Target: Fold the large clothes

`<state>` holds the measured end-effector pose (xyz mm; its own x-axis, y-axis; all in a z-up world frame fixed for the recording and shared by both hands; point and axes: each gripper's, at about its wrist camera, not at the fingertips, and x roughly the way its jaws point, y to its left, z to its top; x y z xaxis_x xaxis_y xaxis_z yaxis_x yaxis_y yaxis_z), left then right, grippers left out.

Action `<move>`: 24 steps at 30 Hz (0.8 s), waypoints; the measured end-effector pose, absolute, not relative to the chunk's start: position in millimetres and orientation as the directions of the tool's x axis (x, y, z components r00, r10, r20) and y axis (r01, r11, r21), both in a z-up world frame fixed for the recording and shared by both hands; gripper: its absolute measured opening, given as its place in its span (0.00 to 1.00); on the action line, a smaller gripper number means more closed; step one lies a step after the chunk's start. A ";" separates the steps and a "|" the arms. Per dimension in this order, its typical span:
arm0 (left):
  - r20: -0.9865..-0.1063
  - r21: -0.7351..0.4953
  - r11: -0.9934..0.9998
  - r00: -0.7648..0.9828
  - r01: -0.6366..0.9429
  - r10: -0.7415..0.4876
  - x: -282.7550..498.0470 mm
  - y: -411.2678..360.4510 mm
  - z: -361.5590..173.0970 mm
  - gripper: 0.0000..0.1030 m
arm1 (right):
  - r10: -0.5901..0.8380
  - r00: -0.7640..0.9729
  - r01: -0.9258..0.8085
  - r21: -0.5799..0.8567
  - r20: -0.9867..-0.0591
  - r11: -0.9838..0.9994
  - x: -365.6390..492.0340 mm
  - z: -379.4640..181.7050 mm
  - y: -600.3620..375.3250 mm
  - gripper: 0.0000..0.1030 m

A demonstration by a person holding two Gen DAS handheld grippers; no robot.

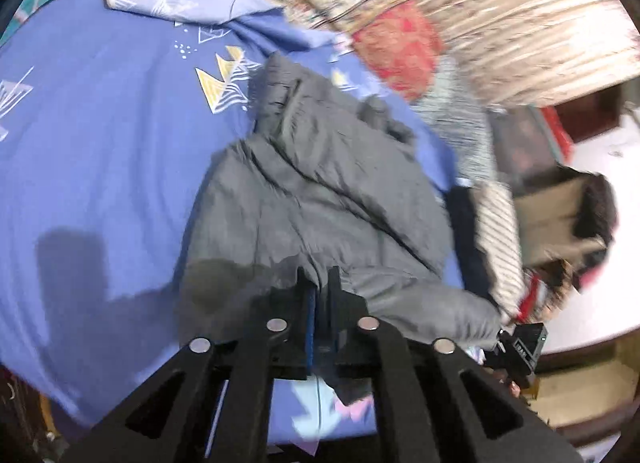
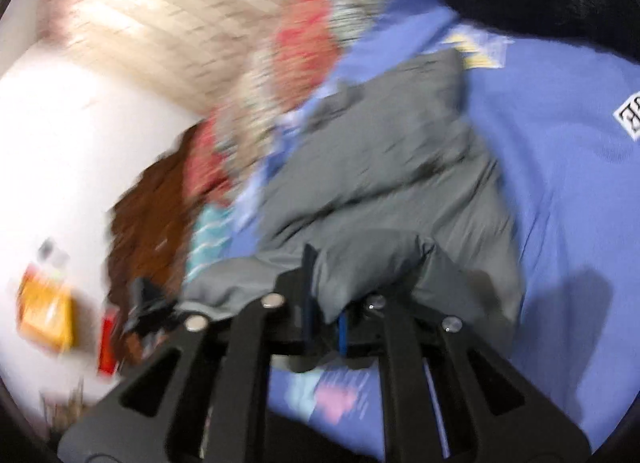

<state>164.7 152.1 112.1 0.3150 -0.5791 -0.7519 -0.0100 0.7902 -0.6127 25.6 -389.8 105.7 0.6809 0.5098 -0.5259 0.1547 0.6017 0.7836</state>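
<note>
Grey garment [image 1: 320,191] is lifted off the bed [image 1: 100,143] by its near edge, pinched in left gripper [image 1: 318,283] and right gripper [image 2: 324,287]. Fold judged barely begun; smoothing and remaining folds outstanding.

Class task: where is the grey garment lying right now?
The grey garment lies mid-frame in both wrist views on the blue patterned sheet, its near edge pinched by the left gripper and the right gripper.

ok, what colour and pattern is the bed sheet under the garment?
The bed sheet is periwinkle blue with white and yellow triangle prints; clearest in the left wrist view.
</note>
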 end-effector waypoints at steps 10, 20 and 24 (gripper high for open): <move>-0.899 -0.344 0.937 0.309 -0.062 -0.310 245.7 160.5 80.5 0.48 | 0.416 0.737 0.379 0.835 -0.533 0.398 78.6 36.9 -434.7 0.56; -0.763 0.001 0.970 0.628 0.244 -0.157 201.4 105.6 144.5 0.73 | 0.149 0.807 0.145 0.436 -0.572 0.888 33.5 128.5 -404.9 0.81; -0.748 0.146 0.898 0.641 0.415 -0.174 205.9 63.3 128.5 0.79 | 0.122 0.760 0.029 0.222 -0.638 0.975 55.7 124.6 -372.9 0.82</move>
<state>205.9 63.3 128.5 0.6409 -0.1742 -0.7476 0.4145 0.8982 0.1460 55.7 -372.9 124.6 0.7600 0.1222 -0.6384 0.0294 0.9747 0.2215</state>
